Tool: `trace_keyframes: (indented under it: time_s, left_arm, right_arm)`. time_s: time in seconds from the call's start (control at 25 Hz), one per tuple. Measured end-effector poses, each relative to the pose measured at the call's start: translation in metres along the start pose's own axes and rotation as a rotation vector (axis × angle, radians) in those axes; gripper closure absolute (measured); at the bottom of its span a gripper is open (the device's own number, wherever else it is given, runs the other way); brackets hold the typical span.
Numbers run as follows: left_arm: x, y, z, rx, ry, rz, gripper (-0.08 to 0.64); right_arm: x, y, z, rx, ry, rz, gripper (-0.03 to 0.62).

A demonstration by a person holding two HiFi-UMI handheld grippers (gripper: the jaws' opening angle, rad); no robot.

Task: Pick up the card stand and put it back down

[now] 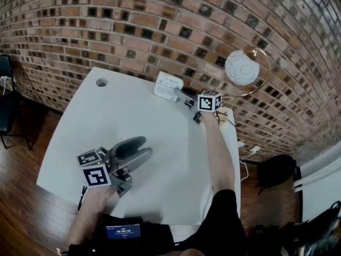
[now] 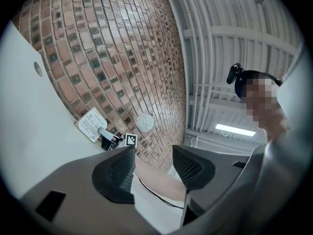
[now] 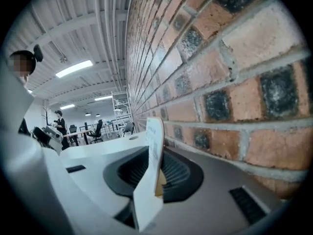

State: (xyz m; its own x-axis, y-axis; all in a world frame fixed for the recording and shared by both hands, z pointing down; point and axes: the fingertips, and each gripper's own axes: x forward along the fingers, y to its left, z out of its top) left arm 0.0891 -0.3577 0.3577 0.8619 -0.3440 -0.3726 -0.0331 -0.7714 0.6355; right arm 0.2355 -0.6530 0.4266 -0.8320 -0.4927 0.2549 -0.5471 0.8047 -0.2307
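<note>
The card stand point(image 1: 167, 86) is a white printed card standing at the far edge of the white table point(image 1: 80, 137), close to the brick wall. My right gripper point(image 1: 180, 94) reaches it from the right. In the right gripper view the card stand point(image 3: 154, 141) stands edge-on between the two dark pads point(image 3: 183, 175), with a little gap on each side, so the right gripper point(image 3: 156, 175) is open around it. My left gripper point(image 1: 139, 148) rests near the table's front, open and empty. In the left gripper view its pads point(image 2: 116, 174) stand well apart, and the card stand point(image 2: 92, 124) shows far off.
A white globe lamp point(image 1: 242, 67) on a brass hoop stands right of the card stand by the brick wall point(image 1: 160, 15). A round cable hole point(image 1: 102, 82) sits in the table's far left. A black chair point(image 1: 5, 92) stands left, and a black bag point(image 1: 276, 170) lies on the floor at right.
</note>
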Motion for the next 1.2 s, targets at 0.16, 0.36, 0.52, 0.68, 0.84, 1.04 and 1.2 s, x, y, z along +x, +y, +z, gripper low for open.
trace_keyframes:
  time_s: [0.16, 0.36, 0.52, 0.68, 0.84, 1.04, 1.2]
  left_arm:
    - [-0.002, 0.001, 0.001, 0.000, -0.007, -0.001, 0.330]
    - [-0.002, 0.001, 0.002, -0.010, -0.019, -0.002, 0.330]
    - [-0.003, 0.000, 0.002, -0.010, -0.021, -0.003, 0.330]
    - [-0.002, -0.001, 0.002, -0.011, -0.021, -0.005, 0.330]
    - [-0.003, -0.001, 0.003, -0.014, -0.024, -0.006, 0.330]
    - [-0.004, 0.000, 0.004, -0.017, -0.026, -0.009, 0.330]
    - [-0.004, 0.001, 0.004, -0.019, -0.028, -0.010, 0.330]
  right_arm:
    - [-0.002, -0.002, -0.013, 0.005, 0.053, -0.051, 0.486]
    - [-0.004, -0.011, -0.019, -0.025, 0.085, -0.106, 0.486]
    - [-0.004, -0.018, -0.016, -0.020, 0.082, -0.132, 0.486]
    - [-0.004, -0.018, -0.014, -0.004, 0.081, -0.136, 0.486]
    - [-0.003, -0.015, -0.010, -0.016, 0.080, -0.125, 0.486]
    - [-0.005, -0.010, -0.011, -0.001, 0.082, -0.116, 0.469]
    - [-0.006, -0.016, -0.018, 0.039, 0.079, -0.121, 0.443]
